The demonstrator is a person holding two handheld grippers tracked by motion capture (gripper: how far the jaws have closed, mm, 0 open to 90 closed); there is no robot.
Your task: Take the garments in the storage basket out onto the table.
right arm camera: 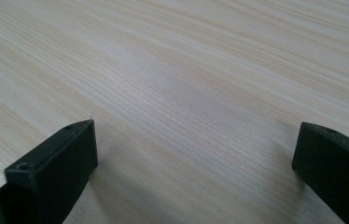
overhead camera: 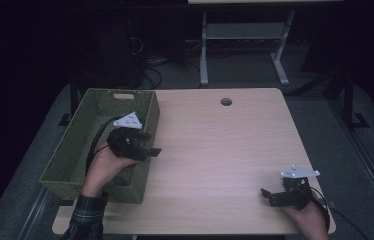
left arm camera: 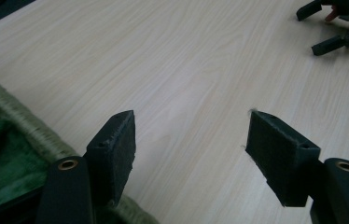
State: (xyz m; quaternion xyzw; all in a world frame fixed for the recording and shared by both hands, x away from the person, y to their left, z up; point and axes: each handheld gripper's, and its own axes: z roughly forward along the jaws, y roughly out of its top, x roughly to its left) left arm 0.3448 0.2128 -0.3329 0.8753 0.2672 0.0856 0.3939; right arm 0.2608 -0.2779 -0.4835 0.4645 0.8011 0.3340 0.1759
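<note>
My left gripper [overhead camera: 154, 143] hovers over the right rim of a green woven basket [overhead camera: 117, 91], its jaws pointing right toward the table's middle. In the left gripper view the left gripper [left arm camera: 192, 126] stands open with bare wood between its pads, and the basket's rim [left arm camera: 18, 121] runs along the lower left with green cloth [left arm camera: 0, 158] inside. My right gripper [overhead camera: 267, 196] rests low near the table's front right corner, pointing left. It [right arm camera: 196, 140] is open wide, with nothing between the jaws. It also appears far off as the right gripper [left arm camera: 336, 28].
The light wooden table [overhead camera: 215, 150] has a round cable hole [overhead camera: 226, 102] near its far edge. The basket takes up the table's left side. Behind the table stands a grey desk frame [overhead camera: 245, 45] on a dark floor with cables.
</note>
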